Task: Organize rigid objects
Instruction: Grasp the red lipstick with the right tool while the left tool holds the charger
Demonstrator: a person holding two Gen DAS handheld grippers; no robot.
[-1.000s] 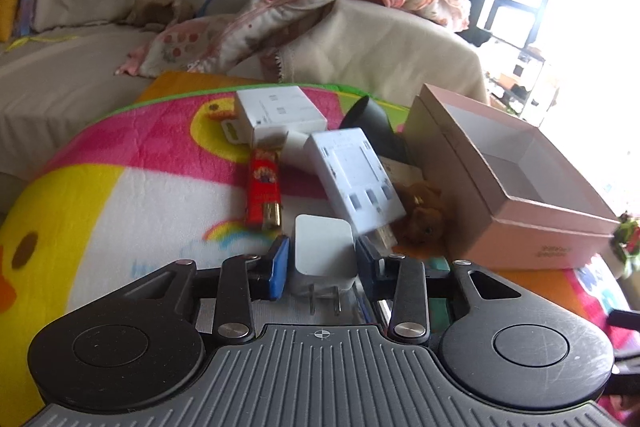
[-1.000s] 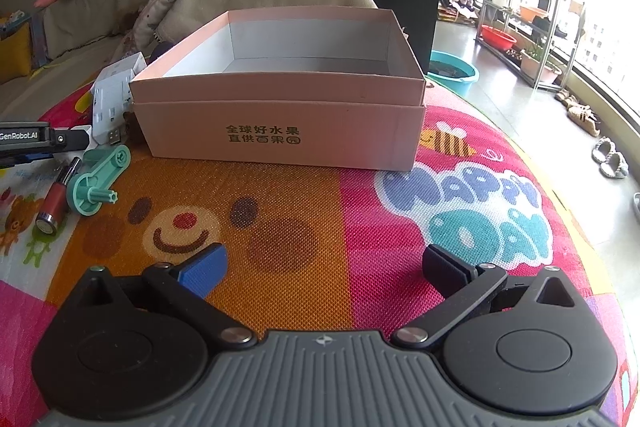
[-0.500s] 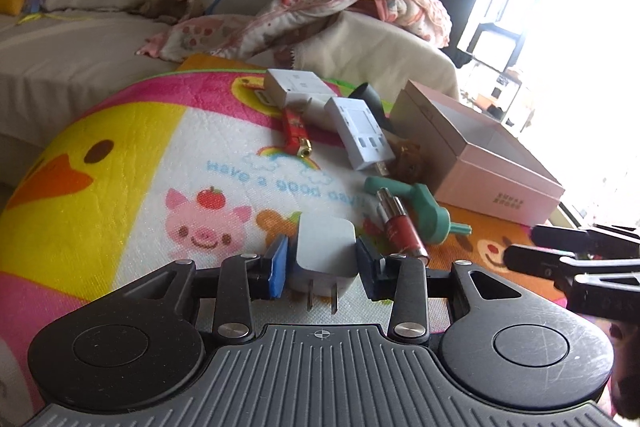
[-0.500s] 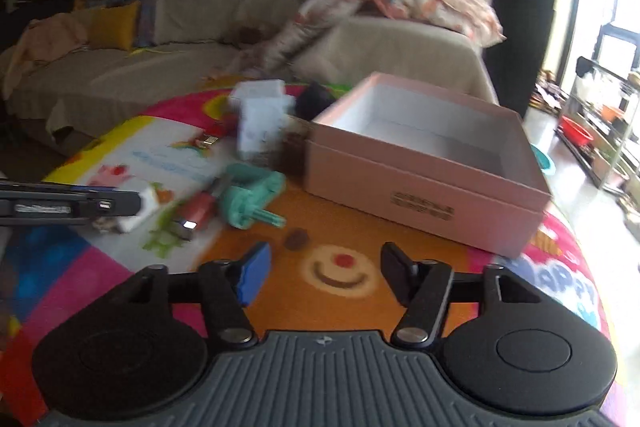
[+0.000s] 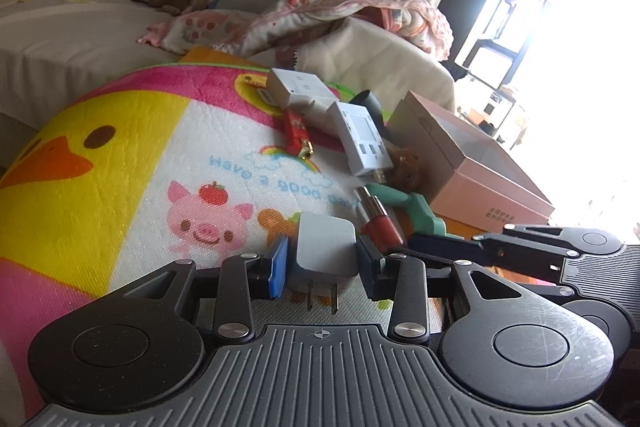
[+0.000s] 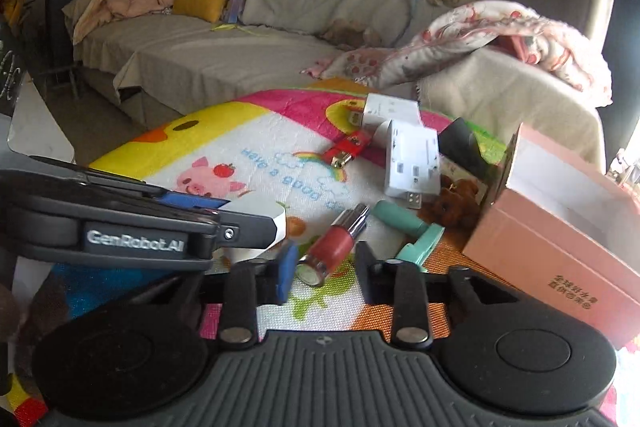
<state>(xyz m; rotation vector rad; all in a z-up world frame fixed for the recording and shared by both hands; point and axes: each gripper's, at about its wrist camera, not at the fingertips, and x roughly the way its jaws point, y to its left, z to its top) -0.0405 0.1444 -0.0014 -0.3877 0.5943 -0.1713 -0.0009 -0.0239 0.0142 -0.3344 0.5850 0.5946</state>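
Note:
My left gripper [image 5: 322, 265] is shut on a white plug adapter [image 5: 326, 247], prongs toward the camera, just above the cartoon mat [image 5: 120, 163]. My right gripper [image 6: 322, 273] is open, its fingers on either side of a red lipstick tube [image 6: 334, 247] lying on the mat. The tube also shows in the left wrist view [image 5: 380, 221]. A teal plastic piece [image 6: 416, 237] lies right of it. A white USB hub [image 6: 412, 163], a white box [image 6: 390, 111] and a red lighter [image 6: 346, 149] lie farther back. An open pink box [image 6: 560, 243] stands at the right.
A small brown plush [image 6: 454, 201] and a black object [image 6: 460, 141] sit by the pink box. A sofa [image 6: 240, 39] with cushions and a floral blanket [image 6: 500, 39] stands behind the mat. The left gripper's body [image 6: 120, 231] crosses the right wrist view.
My right gripper has swung left from the pink box and come down around the lipstick tube, narrowing. My left gripper has pulled back with the plug adapter in it.

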